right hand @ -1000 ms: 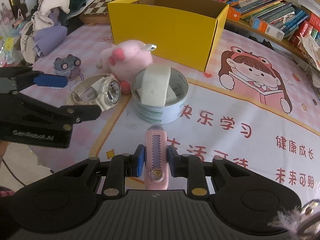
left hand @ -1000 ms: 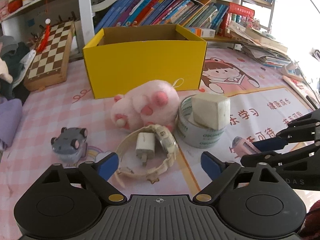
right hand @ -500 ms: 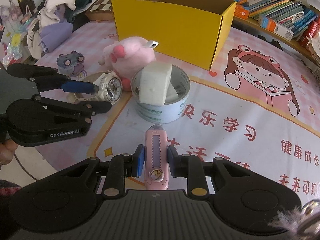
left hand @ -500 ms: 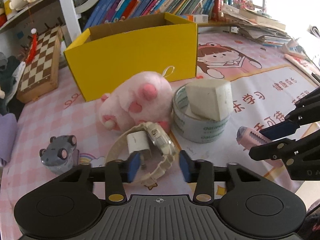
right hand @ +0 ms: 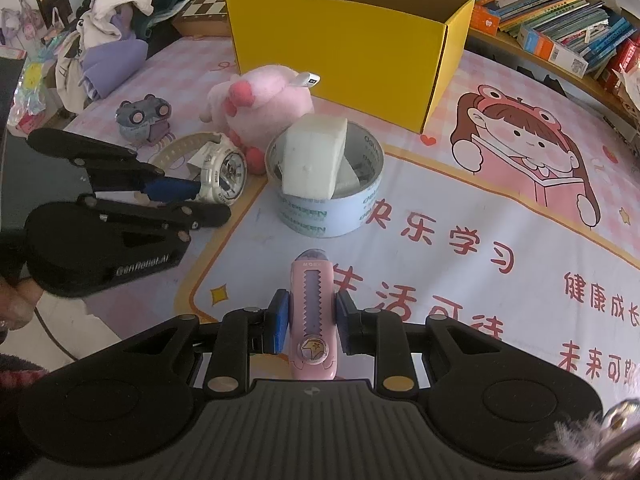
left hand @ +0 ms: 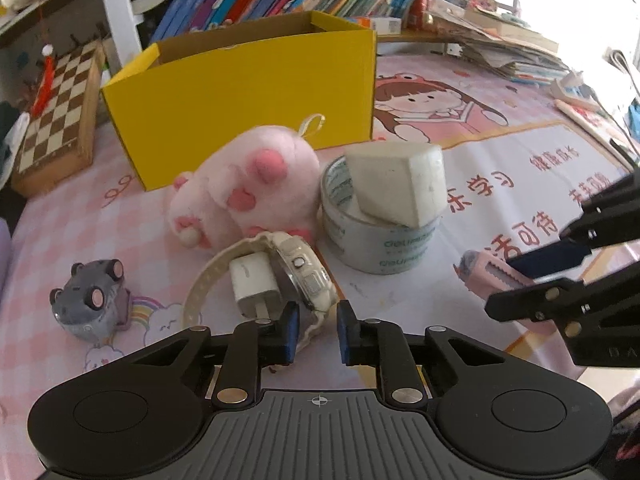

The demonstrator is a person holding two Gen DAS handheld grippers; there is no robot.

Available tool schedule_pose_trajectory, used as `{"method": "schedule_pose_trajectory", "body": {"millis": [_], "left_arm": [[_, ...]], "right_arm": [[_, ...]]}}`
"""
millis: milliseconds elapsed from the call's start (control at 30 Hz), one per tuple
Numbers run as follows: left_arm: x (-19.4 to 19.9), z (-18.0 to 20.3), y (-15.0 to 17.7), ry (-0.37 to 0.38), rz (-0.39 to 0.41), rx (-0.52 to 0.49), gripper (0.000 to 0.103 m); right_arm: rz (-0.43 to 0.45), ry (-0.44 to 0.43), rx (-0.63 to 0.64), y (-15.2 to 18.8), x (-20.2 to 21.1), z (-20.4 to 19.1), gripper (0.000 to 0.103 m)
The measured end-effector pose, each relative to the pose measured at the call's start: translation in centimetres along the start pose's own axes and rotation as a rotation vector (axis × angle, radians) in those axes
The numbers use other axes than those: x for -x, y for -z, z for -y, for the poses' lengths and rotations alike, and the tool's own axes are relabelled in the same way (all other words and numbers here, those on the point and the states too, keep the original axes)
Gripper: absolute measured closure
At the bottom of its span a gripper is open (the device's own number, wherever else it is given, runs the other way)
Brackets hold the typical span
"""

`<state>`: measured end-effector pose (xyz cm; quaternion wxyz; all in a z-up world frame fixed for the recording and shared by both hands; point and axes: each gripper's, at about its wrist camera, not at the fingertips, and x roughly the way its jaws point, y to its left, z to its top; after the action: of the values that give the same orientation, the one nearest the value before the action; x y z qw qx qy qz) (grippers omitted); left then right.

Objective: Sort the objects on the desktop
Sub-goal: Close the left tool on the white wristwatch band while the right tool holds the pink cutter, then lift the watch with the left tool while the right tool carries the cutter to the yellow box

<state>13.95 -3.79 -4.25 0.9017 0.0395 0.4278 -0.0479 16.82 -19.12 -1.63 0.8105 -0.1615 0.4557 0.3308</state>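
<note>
My right tongs [right hand: 308, 326] pinch the pink cutter [right hand: 313, 316]; my left tongs [left hand: 317, 330], marked "GenRobot.AI", clamp the white watch [left hand: 298, 276] strap on the table [right hand: 460, 216]. Beyond: tape roll [right hand: 326, 196], plush [left hand: 248, 192], yellow box [left hand: 248, 92].

Right gripper [right hand: 310, 326] clamps pink utility knife [right hand: 313, 312]; tape roll [right hand: 325, 184] sits beyond

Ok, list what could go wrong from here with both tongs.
1. The left tongs grip the white watch by its strap edge only; it may twist or slip.
2. The white charger sits inside the strap loop and could get dragged along.
3. The right tongs hold the pink eraser far back; it might pivot.
</note>
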Motion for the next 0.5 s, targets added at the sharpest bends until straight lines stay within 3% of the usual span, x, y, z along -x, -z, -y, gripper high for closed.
{"method": "schedule_pose_trajectory", "body": {"millis": [167, 500], "left_arm": [[0.5, -0.1, 0.0, 0.024, 0.018, -0.004, 0.091], [4.3, 0.0, 0.0, 0.004, 0.143, -0.052, 0.091]], "right_arm": [[0.008, 0.004, -0.002, 0.1, 0.2, -0.3, 0.080], [0.055, 0.007, 0.001, -0.2, 1.1, -1.8, 0.080]]}}
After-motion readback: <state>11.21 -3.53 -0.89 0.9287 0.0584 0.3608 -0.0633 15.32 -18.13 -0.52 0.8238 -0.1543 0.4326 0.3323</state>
